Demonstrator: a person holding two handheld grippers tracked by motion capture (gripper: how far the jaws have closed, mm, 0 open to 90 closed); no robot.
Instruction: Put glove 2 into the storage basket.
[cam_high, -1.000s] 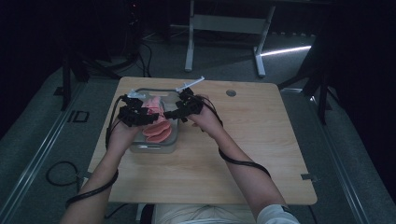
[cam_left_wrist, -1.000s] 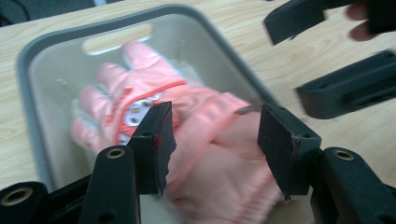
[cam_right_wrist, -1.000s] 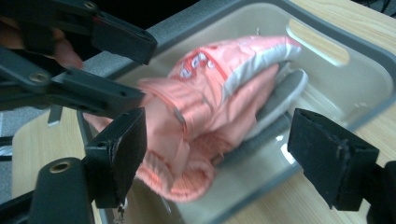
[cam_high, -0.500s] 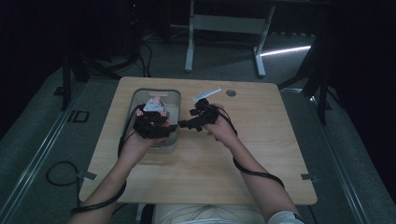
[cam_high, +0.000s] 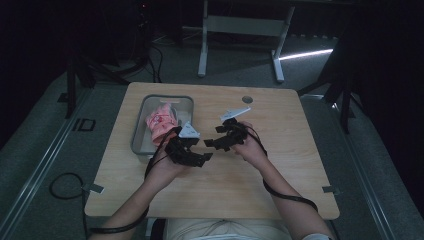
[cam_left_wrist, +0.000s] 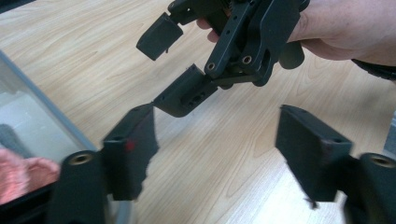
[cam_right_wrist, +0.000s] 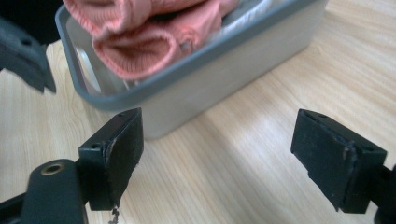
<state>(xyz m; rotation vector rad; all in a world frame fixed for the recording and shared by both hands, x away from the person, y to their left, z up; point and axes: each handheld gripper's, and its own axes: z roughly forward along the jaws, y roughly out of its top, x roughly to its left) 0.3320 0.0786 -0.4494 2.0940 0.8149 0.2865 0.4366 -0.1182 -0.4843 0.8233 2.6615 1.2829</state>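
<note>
Down at the near edge of the high view, the person's two forearms come in over the wooden counter (cam_high: 280, 175), cables trailing back off the edge. The left gripper (cam_high: 206, 158) sits low over the bare wood just in front of the bin's near corner, and its jaws have just been opening: in the left gripper view they stand well apart with nothing between them, only wood grain. Right beside it, the right gripper (cam_high: 210, 143) is angled toward the left one, the two tips close together but not touching. In the right gripper view its jaws are spread wide too, empty, bare counter in the gap.

A little farther out, the grey bin (cam_high: 141, 131) rests on the left half of the counter. The right gripper's camera looks straight at the bin's side wall (cam_right_wrist: 233, 88), near it but clear of it. Inside the bin lies the pink cloth (cam_high: 161, 121), bunched up, a ribbed cuff folded over near the rim (cam_right_wrist: 140, 46), with something pale under it. Neither gripper is touching the cloth.

Farther still, toward the far edge of the counter, a small round hole (cam_high: 247, 99) sits in the wood. Beyond that, the floor and a pale metal stand (cam_high: 240, 25) in the dark.
</note>
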